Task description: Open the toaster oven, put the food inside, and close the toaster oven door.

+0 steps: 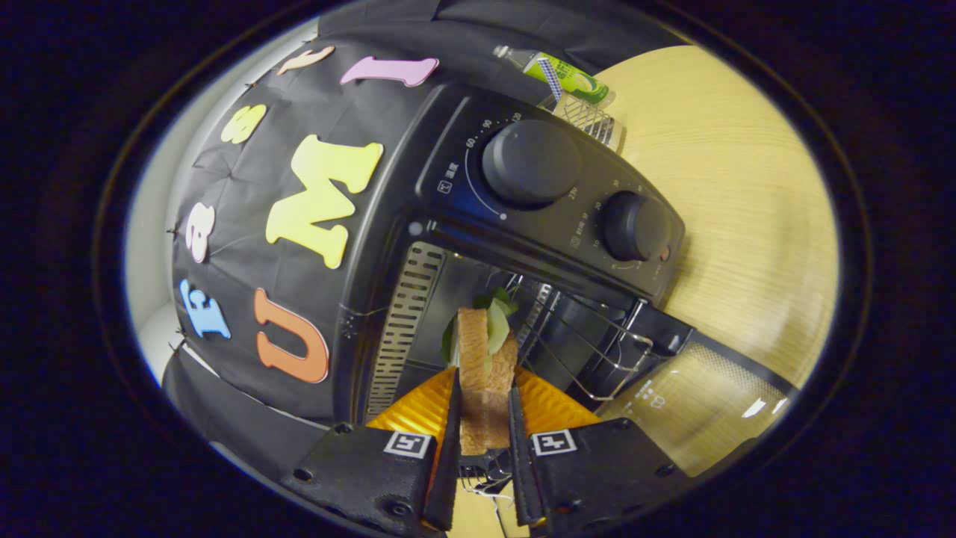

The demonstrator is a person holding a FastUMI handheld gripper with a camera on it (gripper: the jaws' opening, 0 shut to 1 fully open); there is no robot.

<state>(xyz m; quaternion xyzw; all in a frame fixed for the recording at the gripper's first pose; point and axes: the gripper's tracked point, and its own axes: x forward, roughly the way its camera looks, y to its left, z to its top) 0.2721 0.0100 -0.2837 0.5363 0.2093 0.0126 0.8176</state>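
The toaster oven (pixel 523 217) is black with two black knobs (pixel 530 163) and white marks. The sandwich (pixel 484 366) is brown bread with green leaves. The table (pixel 732 194) is light yellow wood with thin lines. The bottle (pixel 556 73) is green.

The gripper (pixel 484 407) has textured blocks (screwed at corners) bearing square black-and-white markers.

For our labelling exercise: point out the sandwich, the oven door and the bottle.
sandwich (pixel 484 373), gripper view, bread side between the hand-held gripper's fingers.
oven door (pixel 694 403), gripper view, open glass pane.
bottle (pixel 564 73), gripper view, green label.
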